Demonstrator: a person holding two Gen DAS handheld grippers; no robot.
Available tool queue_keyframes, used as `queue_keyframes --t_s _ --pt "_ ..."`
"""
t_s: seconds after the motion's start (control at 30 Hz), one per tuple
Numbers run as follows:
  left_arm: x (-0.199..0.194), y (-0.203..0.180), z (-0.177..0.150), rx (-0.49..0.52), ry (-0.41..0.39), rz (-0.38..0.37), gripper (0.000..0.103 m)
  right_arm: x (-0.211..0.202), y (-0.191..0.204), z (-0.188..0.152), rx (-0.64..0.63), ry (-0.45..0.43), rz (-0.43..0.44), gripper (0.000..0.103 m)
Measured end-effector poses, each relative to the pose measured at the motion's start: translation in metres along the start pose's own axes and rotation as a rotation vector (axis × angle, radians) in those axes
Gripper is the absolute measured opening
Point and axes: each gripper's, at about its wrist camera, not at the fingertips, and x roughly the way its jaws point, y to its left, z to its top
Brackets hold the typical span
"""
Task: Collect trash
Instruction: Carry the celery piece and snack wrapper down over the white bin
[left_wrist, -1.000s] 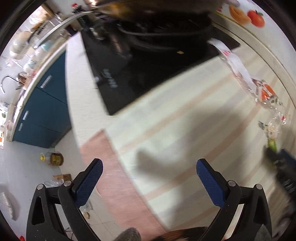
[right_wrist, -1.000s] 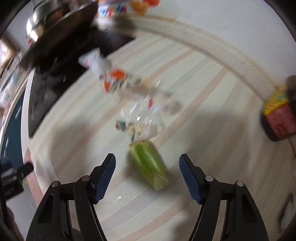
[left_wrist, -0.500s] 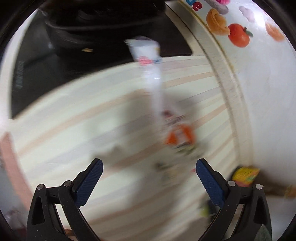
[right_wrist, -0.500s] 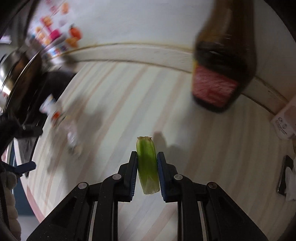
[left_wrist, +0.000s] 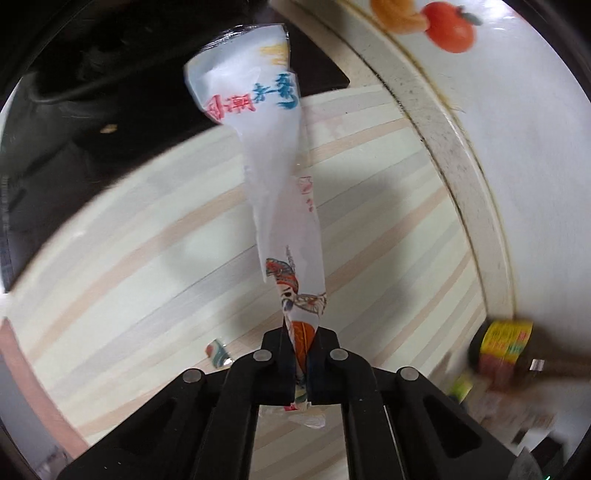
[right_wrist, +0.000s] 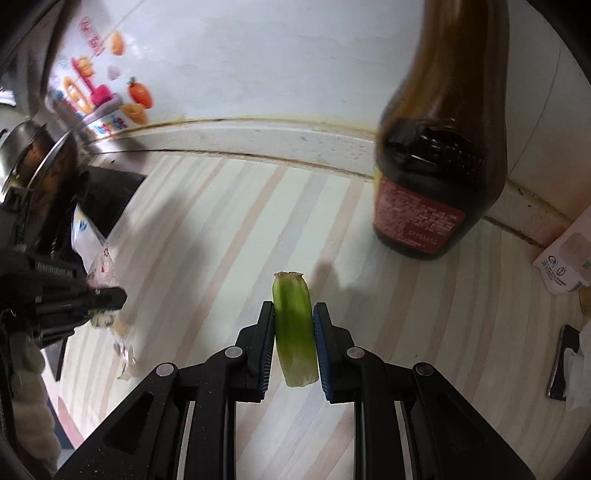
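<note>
The work surface is a pale countertop (left_wrist: 155, 258) with long stripes of cream, grey and soft pink, running up to a raised off-white ledge (left_wrist: 458, 155) at the foot of a white wall (right_wrist: 280, 59). The ledge is speckled with dark grime, and a yellowish stain line follows its joint with the wall. Bright stickers of fruit (left_wrist: 447, 26) and cartoon shapes (right_wrist: 107, 96) are stuck on the wall. At the far end of the counter sits a black glass cooktop (left_wrist: 74, 122), and the right wrist view shows a metal pot (right_wrist: 33, 158) above it. The left gripper (left_wrist: 301, 354) is clamped tight on the lower end of a long plastic wrapper (left_wrist: 273, 177), white and partly clear with red and blue printed characters, which stretches away from the jaws toward the cooktop. A small torn scrap (left_wrist: 218, 353) lies on the counter just left of that gripper. The right gripper (right_wrist: 294, 332) is pinched narrowly on a green vegetable piece (right_wrist: 293, 328), whose ragged top end pokes out beyond the fingertips above the counter. A tall brown bottle (right_wrist: 439, 147) with a red label stands against the ledge, and a white carton (right_wrist: 565, 258) sits at the right edge. In the left wrist view a jar with a yellow label (left_wrist: 506, 339) is blurred near the ledge.
</note>
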Motion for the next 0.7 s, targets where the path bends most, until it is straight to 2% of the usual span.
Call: queue_keyframes --t_s 0.17,0.4,0.57,0.7 --pt "-0.041 0.035 -0.045 0.086 -0.083 0.043 0.000 -0.020 0.030 -0.014 -0.069 -0.001 0.052 0.021" --pt "-0.105 0.129 -0.123 0.098 -0.178 0.125 0.000 -0.059 0.110 -0.067 -0.228 0.034 0.188 0.021" --pt "-0.135 0.208 -0.168 0.014 -0.224 0.186 0.000 -0.067 0.188 -0.129 -0.361 0.117 0.283 0.020" --pt "-0.144 0.278 -0.200 -0.094 -0.227 0.204 0.000 -0.069 0.252 -0.194 -0.467 0.196 0.357 0.020"
